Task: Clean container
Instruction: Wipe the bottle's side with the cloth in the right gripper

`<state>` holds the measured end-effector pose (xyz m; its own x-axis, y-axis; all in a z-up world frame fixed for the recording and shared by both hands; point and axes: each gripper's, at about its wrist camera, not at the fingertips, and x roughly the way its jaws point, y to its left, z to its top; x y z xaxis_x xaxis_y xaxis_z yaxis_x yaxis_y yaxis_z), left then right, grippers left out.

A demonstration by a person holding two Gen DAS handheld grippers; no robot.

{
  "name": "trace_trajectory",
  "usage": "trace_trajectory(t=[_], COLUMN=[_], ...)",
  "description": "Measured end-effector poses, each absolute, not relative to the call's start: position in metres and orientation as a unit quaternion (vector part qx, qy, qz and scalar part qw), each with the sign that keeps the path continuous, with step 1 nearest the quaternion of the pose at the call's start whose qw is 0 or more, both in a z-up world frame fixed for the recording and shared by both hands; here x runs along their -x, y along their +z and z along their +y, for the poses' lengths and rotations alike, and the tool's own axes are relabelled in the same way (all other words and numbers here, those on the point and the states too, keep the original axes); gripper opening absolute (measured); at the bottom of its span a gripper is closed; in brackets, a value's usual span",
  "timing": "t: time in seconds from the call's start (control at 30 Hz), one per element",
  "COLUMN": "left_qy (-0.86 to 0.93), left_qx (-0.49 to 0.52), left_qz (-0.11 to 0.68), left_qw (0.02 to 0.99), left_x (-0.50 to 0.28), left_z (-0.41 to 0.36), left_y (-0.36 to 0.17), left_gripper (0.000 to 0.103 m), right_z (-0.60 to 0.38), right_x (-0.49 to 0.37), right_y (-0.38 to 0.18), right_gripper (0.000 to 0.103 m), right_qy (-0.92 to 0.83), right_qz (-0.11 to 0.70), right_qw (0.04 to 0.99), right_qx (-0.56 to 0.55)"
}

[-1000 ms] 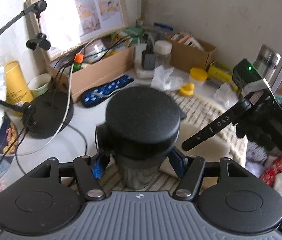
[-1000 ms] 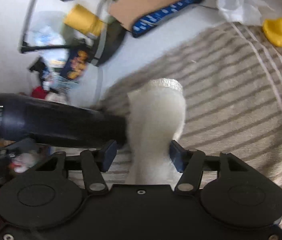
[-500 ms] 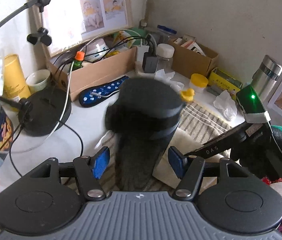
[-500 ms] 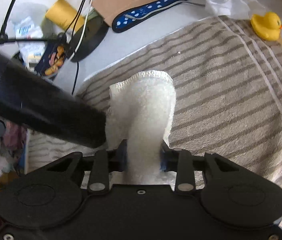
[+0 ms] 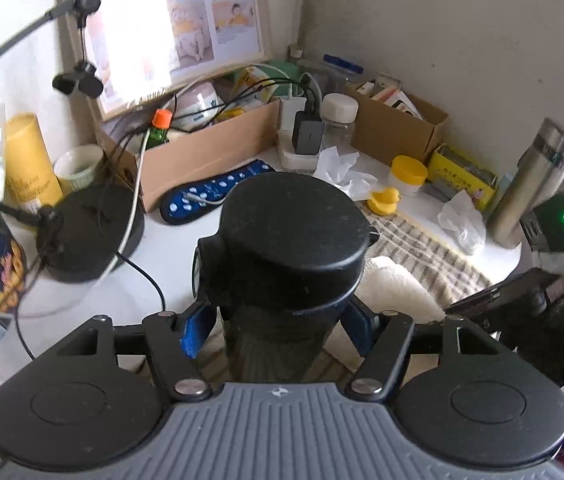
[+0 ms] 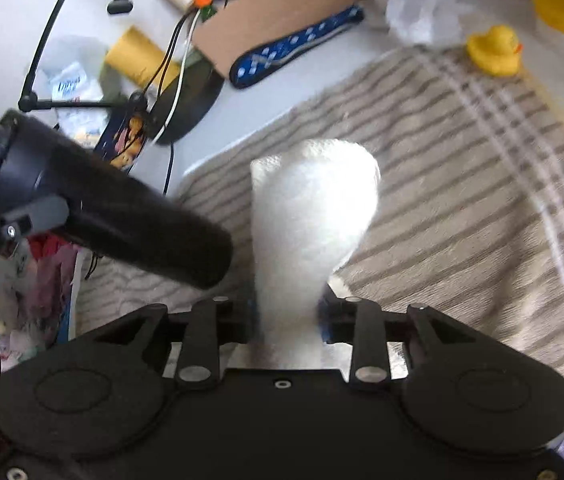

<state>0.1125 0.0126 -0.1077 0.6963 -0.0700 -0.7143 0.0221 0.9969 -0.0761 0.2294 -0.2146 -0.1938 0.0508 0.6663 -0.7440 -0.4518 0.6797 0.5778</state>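
Note:
A black container [image 5: 286, 240] with a black lid fills the middle of the left wrist view. My left gripper [image 5: 277, 328] is shut on its body, one blue pad on each side. From the right wrist it shows as the black container [image 6: 101, 204], held tilted above the striped towel [image 6: 462, 184], base end towards the cloth. My right gripper [image 6: 288, 320] is shut on a folded white cloth [image 6: 310, 216], which sticks out forward just right of the container's base. The white cloth [image 5: 394, 288] also peeks out behind the container.
A yellow duck [image 6: 494, 50] sits at the towel's far edge beside a yellow-lidded jar [image 5: 408, 172]. A steel flask [image 5: 534, 188] stands at the right. A cardboard box [image 5: 201, 156], a blue dotted strip [image 5: 213, 196] and a black lamp base [image 5: 89, 232] crowd the back left.
My right gripper's jaws have closed in on the white cloth and pinch it narrow. The container has swung in the left gripper's hold and now tilts more steeply in the right view.

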Motion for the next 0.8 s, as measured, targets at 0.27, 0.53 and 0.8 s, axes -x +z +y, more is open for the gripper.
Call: trace_trajectory(t=[0.27, 0.53, 0.8], left_qy=[-0.006, 0.002, 0.005], left_qx=[0.059, 0.036, 0.039], left_qz=[0.383, 0.367, 0.363], left_qw=[0.922, 0.929, 0.931], left_x=[-0.115, -0.109, -0.103], left_z=[0.013, 0.003, 0.004], left_y=[-0.110, -0.113, -0.113], left_gripper=[0.066, 0.065, 0.065], right_z=[-0.205, -0.228, -0.231], right_x=[-0.237, -0.242, -0.250], right_y=[-0.212, -0.181, -0.096], right_gripper=[0.033, 0.020, 0.020], right_qy=[0.379, 0.408, 0.526], right_qz=[0.579, 0.546, 0.433], right_qw=[0.713, 0.710, 0.683], right_qx=[-0.110, -0.177, -0.263])
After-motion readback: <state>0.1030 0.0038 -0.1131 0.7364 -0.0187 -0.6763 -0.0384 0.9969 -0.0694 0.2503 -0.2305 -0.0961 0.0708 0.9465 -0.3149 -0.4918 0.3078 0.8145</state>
